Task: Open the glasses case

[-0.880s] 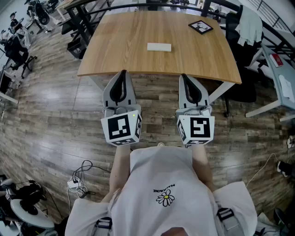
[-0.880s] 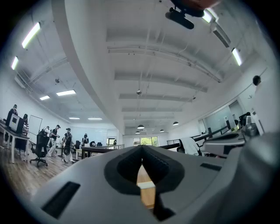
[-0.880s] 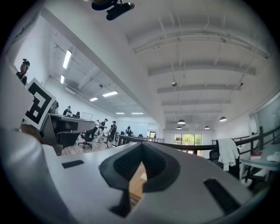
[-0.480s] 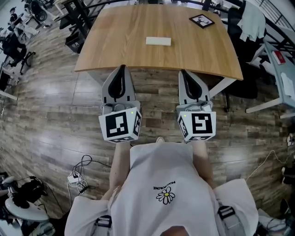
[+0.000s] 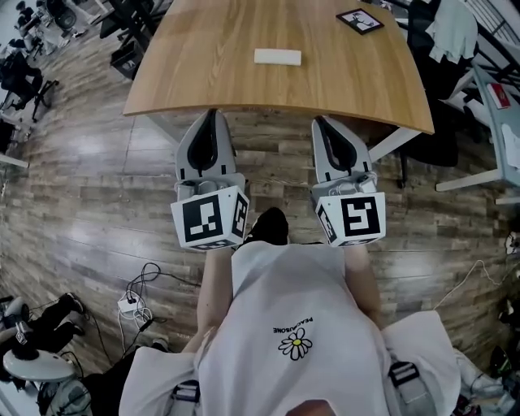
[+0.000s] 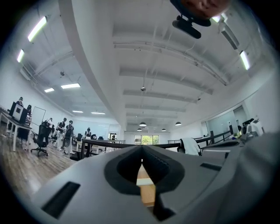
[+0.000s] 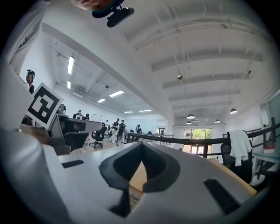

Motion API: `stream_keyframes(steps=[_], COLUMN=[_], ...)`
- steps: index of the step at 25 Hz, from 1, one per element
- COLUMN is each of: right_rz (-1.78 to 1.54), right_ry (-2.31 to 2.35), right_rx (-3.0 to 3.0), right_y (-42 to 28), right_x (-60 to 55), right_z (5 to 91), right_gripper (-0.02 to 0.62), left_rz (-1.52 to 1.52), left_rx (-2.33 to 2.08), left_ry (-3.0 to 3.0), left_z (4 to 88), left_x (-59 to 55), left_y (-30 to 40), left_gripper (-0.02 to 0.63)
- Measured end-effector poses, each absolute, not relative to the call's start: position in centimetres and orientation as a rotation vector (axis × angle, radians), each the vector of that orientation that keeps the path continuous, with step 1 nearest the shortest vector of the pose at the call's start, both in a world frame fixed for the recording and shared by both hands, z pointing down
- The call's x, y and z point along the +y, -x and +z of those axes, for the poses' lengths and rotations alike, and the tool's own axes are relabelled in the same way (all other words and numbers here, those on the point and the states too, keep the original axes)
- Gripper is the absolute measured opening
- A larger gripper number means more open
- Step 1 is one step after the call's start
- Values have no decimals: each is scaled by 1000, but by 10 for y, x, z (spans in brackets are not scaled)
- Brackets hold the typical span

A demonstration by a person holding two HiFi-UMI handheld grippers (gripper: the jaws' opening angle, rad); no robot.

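A white, flat, oblong glasses case (image 5: 277, 57) lies shut on the wooden table (image 5: 203, 73), towards its far middle. My left gripper (image 5: 210, 116) is shut and empty, its tip just short of the table's near edge. My right gripper (image 5: 322, 123) is shut too, empty, level with the left one and also short of that edge. Both point towards the table. In the left gripper view a sliver of the case (image 6: 143, 181) and tabletop shows through the gap behind the closed jaws (image 6: 141, 148). The right gripper view shows its closed jaws (image 7: 141, 146) and a strip of tabletop.
A black-framed marker card (image 5: 360, 20) lies at the table's far right. Office chairs (image 5: 443, 73) and a second desk (image 5: 500, 122) stand to the right. Cables and a power strip (image 5: 134, 305) lie on the wood floor at lower left. People stand far off in the room.
The person has stepped closer to the table: the table and case have slid up in the head view, and a shoe now shows between the two grippers. Both grippers stay shut.
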State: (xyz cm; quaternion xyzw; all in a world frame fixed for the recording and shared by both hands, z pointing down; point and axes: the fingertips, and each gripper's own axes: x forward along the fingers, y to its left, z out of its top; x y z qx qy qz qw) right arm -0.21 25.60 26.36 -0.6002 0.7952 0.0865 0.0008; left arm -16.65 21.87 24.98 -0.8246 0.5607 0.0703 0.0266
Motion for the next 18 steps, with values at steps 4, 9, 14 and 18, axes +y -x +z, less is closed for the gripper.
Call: stream_keyframes(steps=[4,9,14,18], right_rz=[255,258,275,212], right_ry=[1827,1845,1888,1964], right_rx=[2492,2490,2487,2420], right_y=[-3,-13,-28,-55], right_x=[254,240,218,193], right_z=[257,262,268,276], right_gripper=[6,6,6,6], left_rz=[219,214,183,122], left_rx=[1765,1765,1719,1631], left_ry=[2594,2623,2666,2706], left_z=[259,267,278,280], left_x=[204,184,156,127], left_y=[165,158,141,120], left_gripper=[17,17,17,17])
